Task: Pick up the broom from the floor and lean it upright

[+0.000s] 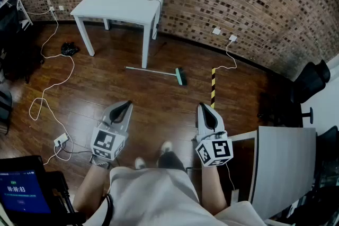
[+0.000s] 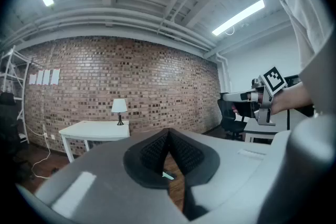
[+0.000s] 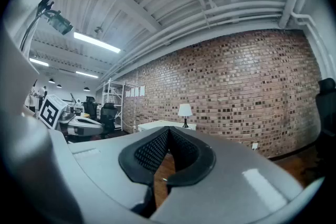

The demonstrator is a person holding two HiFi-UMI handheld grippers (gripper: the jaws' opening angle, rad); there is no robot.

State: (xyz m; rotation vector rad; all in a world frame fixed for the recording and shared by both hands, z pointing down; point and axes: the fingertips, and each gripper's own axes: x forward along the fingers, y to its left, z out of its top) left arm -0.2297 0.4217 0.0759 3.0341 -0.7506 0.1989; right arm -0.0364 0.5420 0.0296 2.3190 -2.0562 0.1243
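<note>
On the far floor [image 1: 159,114], ahead of me, the broom [image 1: 153,71] lies flat, green head to the right, well apart from both grippers. My left gripper [image 1: 125,106] and right gripper [image 1: 206,109] are closed and empty, held level, since I judge my approach not yet begun.

The head view is dim, with dark corners and a soft sheen on the wooden floor [image 1: 159,93]. Both gripper views are brighter, lit by ceiling strip lights [image 2: 239,17] that glare white; fisheye distortion bends the brick wall [image 3: 252,86], and black vignetting rings the edges.
</note>
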